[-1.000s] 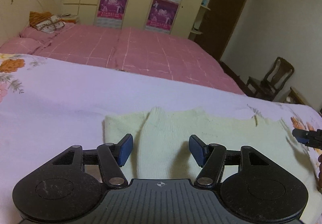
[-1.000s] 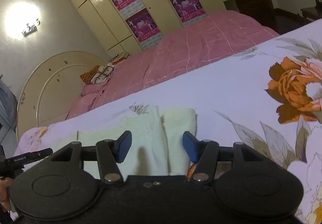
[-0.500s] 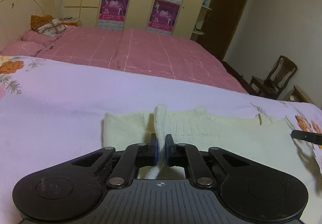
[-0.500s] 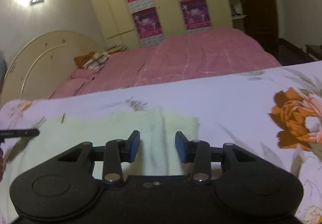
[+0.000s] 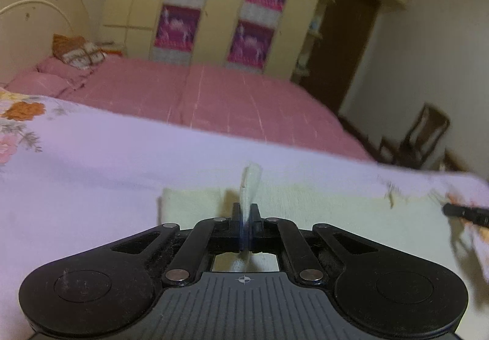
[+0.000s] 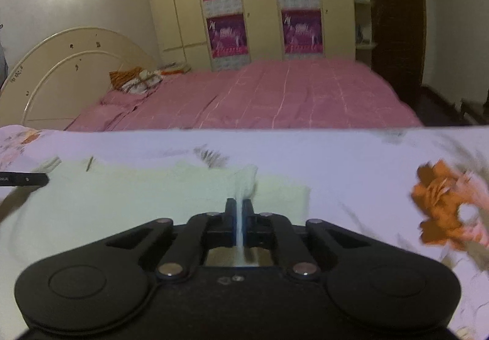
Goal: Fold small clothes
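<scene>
The pale-yellow knit sweater lies flat on the floral bedsheet. The left tongs and the right tongs each pinch a thin ridge of it at 12 o'clock. Such shallow bites could slip when lifted, or drag one layer and skew the fold.

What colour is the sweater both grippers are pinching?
Pale yellow-cream, plain, no print. The sweater shows best in the right wrist view.
</scene>
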Demonstrator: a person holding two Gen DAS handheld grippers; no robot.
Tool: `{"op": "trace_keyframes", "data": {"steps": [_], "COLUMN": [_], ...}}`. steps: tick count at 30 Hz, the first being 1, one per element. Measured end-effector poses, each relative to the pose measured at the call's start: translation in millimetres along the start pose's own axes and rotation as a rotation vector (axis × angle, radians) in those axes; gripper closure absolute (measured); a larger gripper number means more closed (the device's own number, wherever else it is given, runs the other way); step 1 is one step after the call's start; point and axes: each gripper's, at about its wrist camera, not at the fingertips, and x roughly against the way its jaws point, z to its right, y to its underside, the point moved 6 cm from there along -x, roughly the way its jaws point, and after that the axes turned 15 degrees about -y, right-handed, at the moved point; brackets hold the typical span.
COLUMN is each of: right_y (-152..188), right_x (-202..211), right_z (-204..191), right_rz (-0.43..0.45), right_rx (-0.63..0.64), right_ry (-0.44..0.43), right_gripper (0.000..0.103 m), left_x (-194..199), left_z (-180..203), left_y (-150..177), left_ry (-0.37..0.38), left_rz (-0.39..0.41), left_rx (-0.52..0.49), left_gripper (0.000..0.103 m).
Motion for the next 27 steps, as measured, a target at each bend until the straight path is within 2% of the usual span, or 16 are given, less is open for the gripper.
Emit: {"op": "trace_keyframes", "data": {"steps": [4, 7, 9, 11, 12, 13, 14, 15, 16, 18, 22, 25, 27], "right_y": [-9.3, -1.3, 10.3, 13.2, 11.4, 8.5, 5.1, 1.1, -4.0, -12.0, -13.0, -2.6, 0.7], "right_x": [7.8, -5.7, -19.3, -20.3, -19.0, -16.3, -11.1, -5.7, -2.2, -12.3, -55.8, -82.0, -77.1], "right_z": [-1.2, 10.8, 21.0, 23.1, 23.8, 24.1, 23.0, 17.1, 8.5, -11.8, -58.6, -80.9, -74.6], "right_rz": [0.063, 0.0, -0.066, -0.056, -0.055, -0.051, -0.032, -0.006, 0.013, -0.004, -0.087, -0.154, -0.151], "right_rx": [0.037, 0.015, -0.02, -0.039, -0.059, -0.078, -0.08, -0.061, -0.03, 0.01, 0.071, 0.144, 0.154], "right_ry": [0.012, 0.045, 0.062, 0.063, 0.061, 0.065, 0.076, 0.079, 0.058, 0.009, -0.087, -0.082, -0.094], "right_gripper": [0.099, 0.099, 0.099, 0.099, 0.095, 0.085, 0.069, 0.065, 0.065, 0.067, 0.068, 0.063, 0.063], "left_x": [-3.5, -20.0, -22.7, -20.9, -17.5, -11.3, -3.7, 4.3, 9.4, 4.3, -11.6, -22.4, -23.1], "left_z": [0.9, -0.2, -1.0, -4.7, -9.2, -13.4, -13.1, -7.9, 6.0, 39.9, 97.4, 92.5, 61.0], "left_y": [1.0, 11.8, 11.0, 7.6, 5.2, 0.8, -4.7, -9.4, -13.8, -13.7, 5.2, 13.8, 13.1], "left_ry": [-0.025, -0.075, -0.07, -0.077, -0.099, -0.123, -0.14, -0.138, -0.104, -0.039, 0.002, -0.062, -0.109], "left_rz": [0.011, -0.053, -0.059, -0.055, -0.04, -0.021, 0.015, 0.058, 0.082, 0.044, -0.003, -0.018, -0.011], "left_rx": [-0.001, -0.019, -0.011, -0.004, 0.008, 0.021, 0.023, 0.008, -0.018, -0.069, -0.213, -0.272, -0.26], "left_gripper": [0.1, 0.1, 0.099, 0.087, 0.066, 0.045, 0.037, 0.032, 0.032, 0.032, 0.028, 0.027, 0.027]}}
